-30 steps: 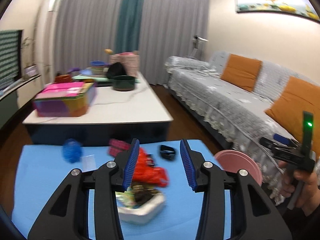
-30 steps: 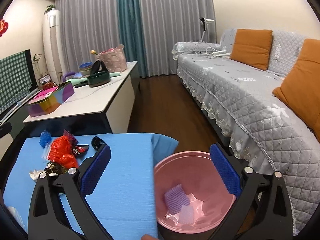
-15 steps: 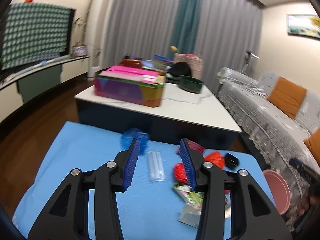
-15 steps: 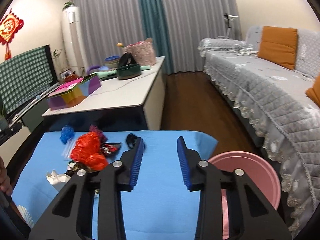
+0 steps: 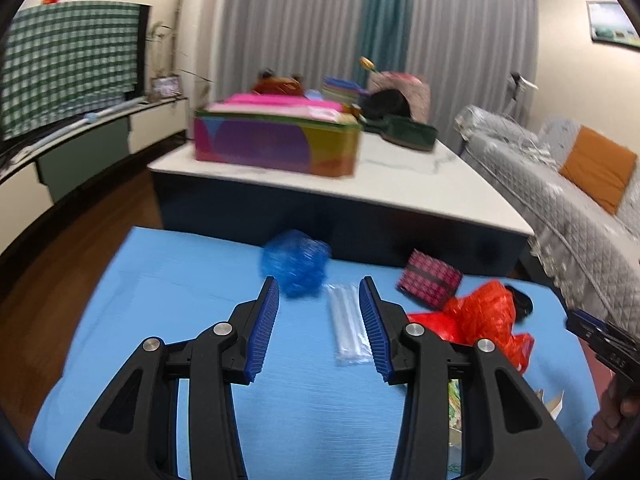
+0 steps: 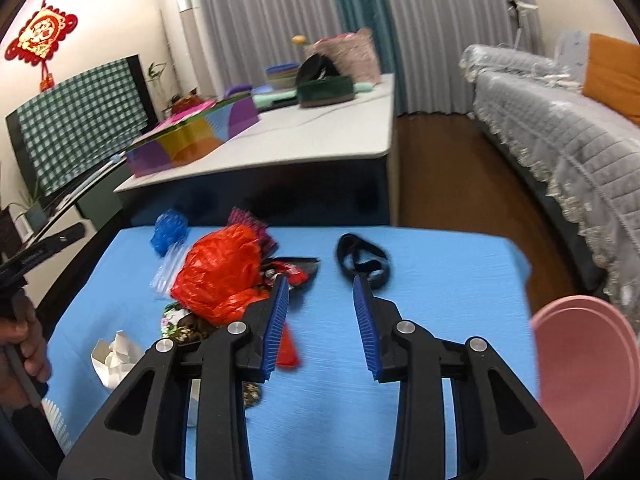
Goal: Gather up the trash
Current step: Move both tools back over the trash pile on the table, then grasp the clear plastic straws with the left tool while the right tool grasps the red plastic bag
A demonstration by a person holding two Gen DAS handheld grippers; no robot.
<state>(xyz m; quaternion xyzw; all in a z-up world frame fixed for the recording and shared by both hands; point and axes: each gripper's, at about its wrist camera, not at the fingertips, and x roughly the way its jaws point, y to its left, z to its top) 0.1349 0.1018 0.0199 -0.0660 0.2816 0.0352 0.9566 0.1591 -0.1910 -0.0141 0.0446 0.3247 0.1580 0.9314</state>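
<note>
While both my jaws stand parted and empty above the blue bench, I judge a pickup next: black strap, centre frame, then pink bin.

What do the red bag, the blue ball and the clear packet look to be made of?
Red bag: thin glossy plastic film, crumpled with shiny creases. Blue ball: probably foam or plastic netting, its surface meshed; blur leaves it open. Clear packet: see-through plastic wrap, seemingly holding straws.
</note>
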